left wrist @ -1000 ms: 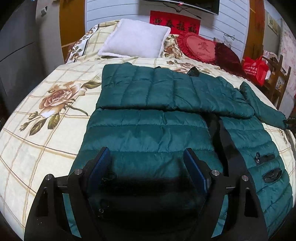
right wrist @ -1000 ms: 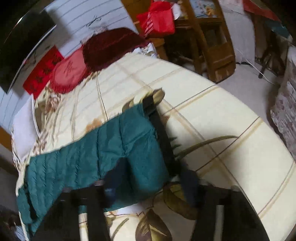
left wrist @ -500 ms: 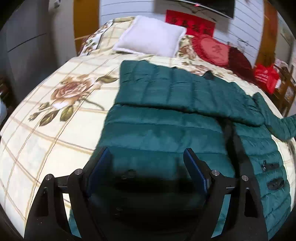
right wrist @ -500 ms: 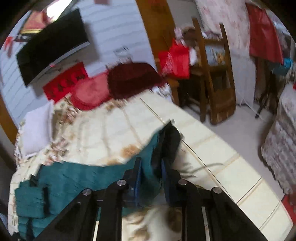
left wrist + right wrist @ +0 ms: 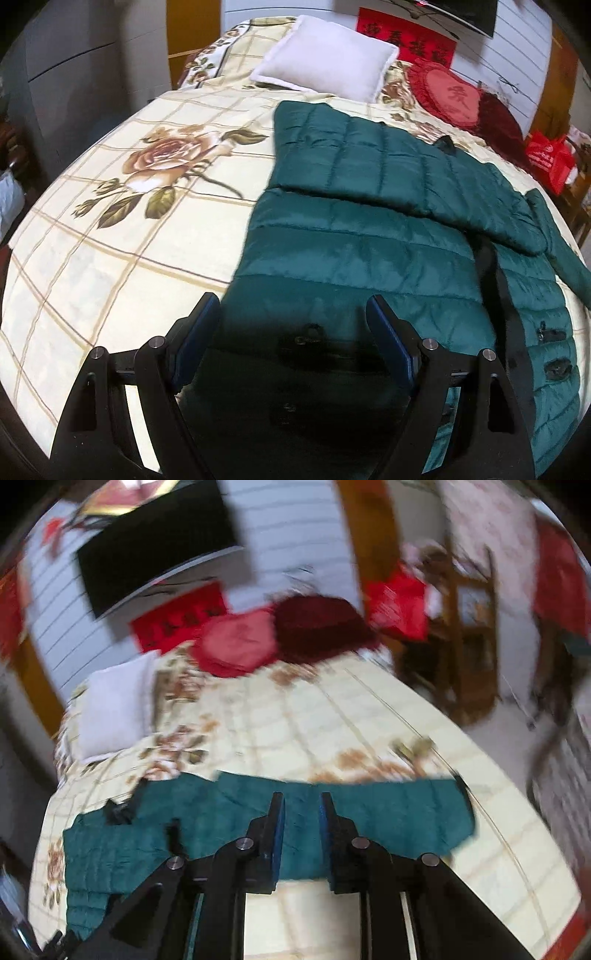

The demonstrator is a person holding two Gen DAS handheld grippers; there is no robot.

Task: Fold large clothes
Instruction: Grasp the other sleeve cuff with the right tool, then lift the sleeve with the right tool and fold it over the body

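Observation:
A dark green quilted jacket (image 5: 354, 236) lies spread on the flowered bedspread (image 5: 122, 236), one sleeve folded across its upper part. My left gripper (image 5: 293, 314) is open and empty, hovering over the jacket's lower hem. In the blurred right wrist view my right gripper (image 5: 302, 812) is nearly closed on the green sleeve (image 5: 399, 812), which stretches out to the right over the bed and ends in a dark cuff (image 5: 463, 786).
A white pillow (image 5: 325, 68), a red heart cushion (image 5: 448, 96) and a dark red cushion (image 5: 321, 627) lie at the head of the bed. A wooden chair (image 5: 465, 638) with a red bag (image 5: 550, 160) stands beside the bed's right edge.
My right gripper closed on the sleeve, lifted and swung; the sleeve now lies stretched out to the right. My left gripper drifted left and stayed open.

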